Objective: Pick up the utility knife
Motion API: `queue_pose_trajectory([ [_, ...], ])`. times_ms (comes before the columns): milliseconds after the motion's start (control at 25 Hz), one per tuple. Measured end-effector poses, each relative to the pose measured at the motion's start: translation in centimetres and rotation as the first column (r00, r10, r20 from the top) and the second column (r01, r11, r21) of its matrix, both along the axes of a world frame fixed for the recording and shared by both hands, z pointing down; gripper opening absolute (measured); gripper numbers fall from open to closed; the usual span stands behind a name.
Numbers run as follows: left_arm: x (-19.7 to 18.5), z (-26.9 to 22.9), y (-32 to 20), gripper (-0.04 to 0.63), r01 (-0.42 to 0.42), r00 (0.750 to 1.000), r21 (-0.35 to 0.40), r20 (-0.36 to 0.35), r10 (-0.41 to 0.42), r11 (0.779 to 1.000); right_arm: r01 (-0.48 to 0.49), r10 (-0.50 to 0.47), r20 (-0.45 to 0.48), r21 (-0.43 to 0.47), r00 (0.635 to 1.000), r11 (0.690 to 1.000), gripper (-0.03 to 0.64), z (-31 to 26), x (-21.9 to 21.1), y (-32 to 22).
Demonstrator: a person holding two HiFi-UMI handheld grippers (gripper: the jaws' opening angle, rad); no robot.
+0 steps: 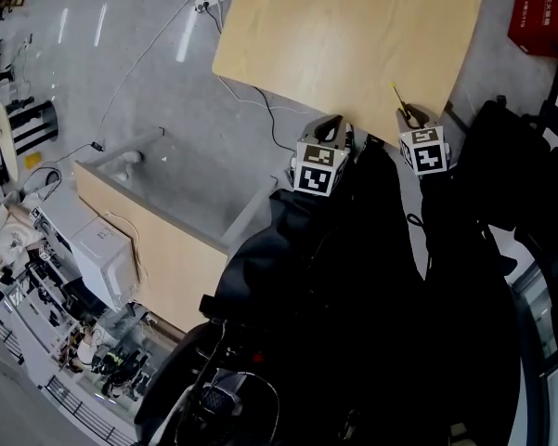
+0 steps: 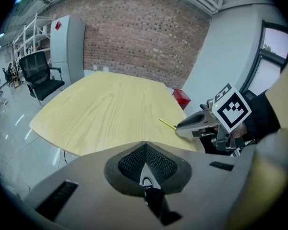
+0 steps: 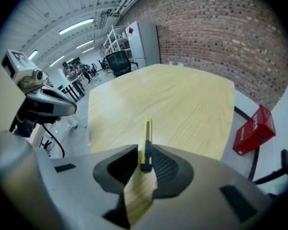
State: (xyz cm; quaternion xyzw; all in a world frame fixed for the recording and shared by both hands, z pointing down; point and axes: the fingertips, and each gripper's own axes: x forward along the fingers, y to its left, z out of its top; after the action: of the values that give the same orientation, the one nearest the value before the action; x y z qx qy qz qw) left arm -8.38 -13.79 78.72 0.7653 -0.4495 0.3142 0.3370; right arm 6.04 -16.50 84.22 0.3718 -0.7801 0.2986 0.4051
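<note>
The right gripper (image 3: 144,156) pinches the dark rear end of the utility knife (image 3: 146,137) between its jaw tips. The knife lies close against the right-hand pad, and its yellow body sticks out forward over the table (image 3: 187,99). Behind the tips the jaws widen, and pale wood shows through the gap. The left gripper (image 2: 144,164) has its jaws pressed together with nothing between them. In the head view it is held just beside the right one at the near edge of the table, with the marker cubes of both facing up.

The knife is over the near right part of the table, close to the edge. Whether its tip touches the wood cannot be told.

Beyond the table's right edge a red box (image 3: 253,130) stands on the grey floor (image 3: 273,109). A brick wall (image 2: 144,37) runs behind the table. At its left stand a tall grey cabinet (image 2: 67,44) and a black office chair (image 2: 38,75).
</note>
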Motion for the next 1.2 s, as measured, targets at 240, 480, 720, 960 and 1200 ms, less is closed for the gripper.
queue_pose_trajectory([
  [240,-0.1,0.1,-0.1,0.002,0.003,1.000,-0.007,-0.005,-0.003,1.000,-0.001,0.001,-0.032,0.006,0.999,1.000,0.072,0.3,0.2,0.0],
  [480,0.0,-0.2,-0.4,0.002,0.006,1.000,0.002,-0.006,-0.006,1.000,0.008,-0.007,-0.029,0.038,1.000,0.999,0.069,-0.6,0.2,-0.2],
  [720,0.6,-1.9,-1.3,0.002,0.002,1.000,0.038,-0.023,-0.001,0.999,-0.019,0.019,0.001,0.118,1.000,0.993,0.069,-4.3,0.0,-1.2],
  [960,1.2,-6.0,-3.6,0.002,-0.004,0.999,0.135,-0.042,0.010,0.991,-0.075,0.065,0.053,0.240,0.997,0.968,0.069,-10.3,0.2,-2.7],
  [1200,1.5,-11.9,-6.4,0.002,0.011,0.998,0.267,-0.063,0.006,0.964,-0.114,0.081,0.100,0.379,0.992,0.918,0.069,-17.3,0.5,-4.2],
])
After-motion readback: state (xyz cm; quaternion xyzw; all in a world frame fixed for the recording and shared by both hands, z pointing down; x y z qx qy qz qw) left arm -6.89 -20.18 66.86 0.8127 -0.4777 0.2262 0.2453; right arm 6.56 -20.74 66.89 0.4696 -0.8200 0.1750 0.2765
